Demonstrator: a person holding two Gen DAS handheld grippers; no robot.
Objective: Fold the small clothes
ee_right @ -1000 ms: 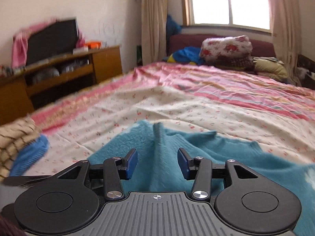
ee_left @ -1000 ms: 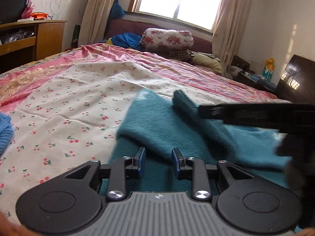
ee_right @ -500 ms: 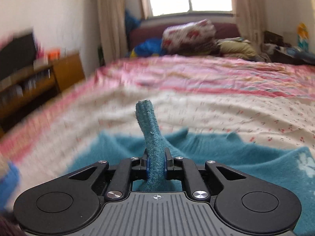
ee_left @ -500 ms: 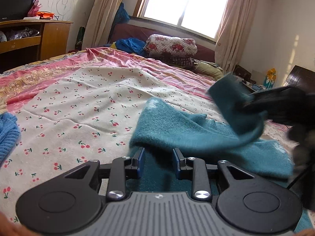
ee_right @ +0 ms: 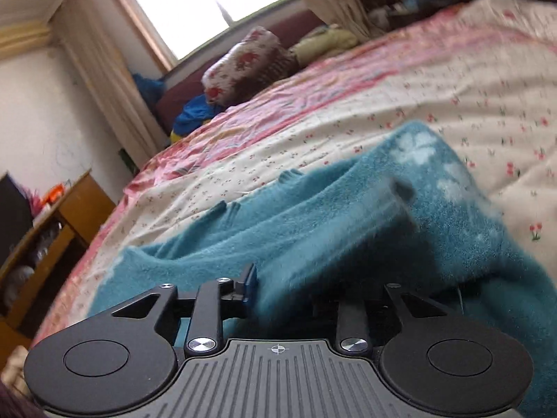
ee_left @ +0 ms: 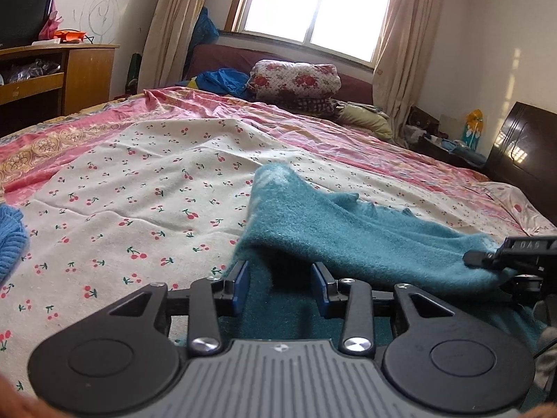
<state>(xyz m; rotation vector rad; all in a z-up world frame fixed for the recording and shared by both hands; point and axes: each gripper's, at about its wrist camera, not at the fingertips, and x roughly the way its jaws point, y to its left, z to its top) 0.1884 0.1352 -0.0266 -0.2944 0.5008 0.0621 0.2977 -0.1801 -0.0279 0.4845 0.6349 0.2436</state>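
The teal garment (ee_left: 355,240) is lying on the cherry-print bedsheet (ee_left: 139,181), partly doubled over, with one flap being carried across by the right gripper (ee_right: 278,289). The left gripper (ee_left: 280,287) is being held spread, nothing between its blue pads (ee_left: 240,285), just over the near edge of the fabric. The right gripper's state cannot be told for sure: its left finger is showing, the other is being hidden under cloth, and the fabric is draping over the front; it is being judged as possibly pinching the cloth. Risks being judged: the flap is being dragged unevenly, so the fold line could be skewed; the fuzzy cloth could be slipping out of a shallow pinch; the lower layer is not being pinned by the left gripper, so the whole piece could be sliding on the sheet and bunching. The garment is being read as thick, fleecy knit, soft and limp, with pale flower-like marks (ee_right: 417,146) and small nubs along one edge. A blue ribbed knit (ee_left: 10,240) is lying at far left, well apart.
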